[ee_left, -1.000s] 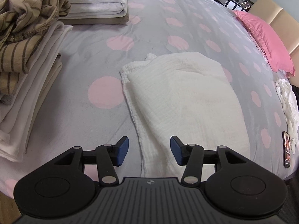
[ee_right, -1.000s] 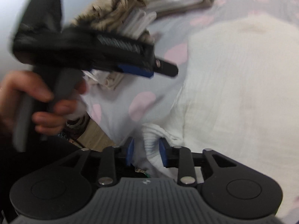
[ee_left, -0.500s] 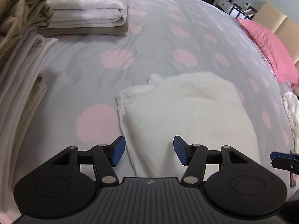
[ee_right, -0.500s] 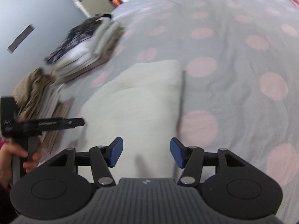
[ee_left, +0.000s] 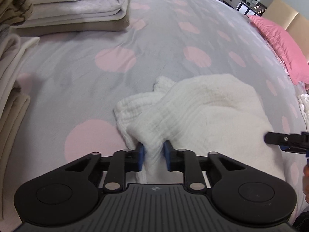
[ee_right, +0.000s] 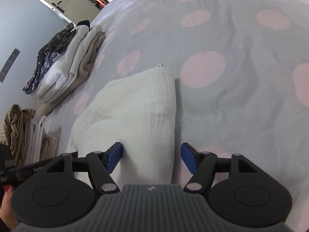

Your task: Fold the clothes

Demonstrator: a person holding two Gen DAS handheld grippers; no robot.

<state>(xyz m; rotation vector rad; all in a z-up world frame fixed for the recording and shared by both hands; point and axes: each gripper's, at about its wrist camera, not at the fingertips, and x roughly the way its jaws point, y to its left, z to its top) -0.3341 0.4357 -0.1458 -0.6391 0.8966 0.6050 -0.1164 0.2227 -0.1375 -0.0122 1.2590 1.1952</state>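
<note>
Since half a second ago the left gripper (ee_left: 153,155) went from jaws apart over the near-left corner of the white cloth (ee_left: 202,116) to jaws clamped on that corner, and the fabric now bunches up between the blue pads. The right gripper (ee_right: 152,159) has dropped closer to the cloth, jaws wide apart, straddling the near-right edge without pinching it.

The white cloth (ee_right: 135,112) lies on the bed (ee_left: 87,89), near the middle of the near side, already doubled over at least once: layered edges show on its left side in the left wrist view. It is lumpy, not flat, with a loose corner poking out at the far left.

Done so far, by the look of it: two stacks of folded things sit on the bed, one at far left (ee_left: 73,5) and one along the near-left edge (ee_left: 11,96), with a striped brown garment (ee_right: 13,123) heaped on the latter, seemingly unfolded. A pink pillow (ee_left: 280,44) is at far right.

Judgement: this cloth is mid-fold, partly reduced but not yet a tidy packet. Left: probably the right jaws closing on the other near corner, another fold over, then stacking. The striped garment and some white fabric at the right edge (ee_left: 304,106) likely still need folding.
</note>
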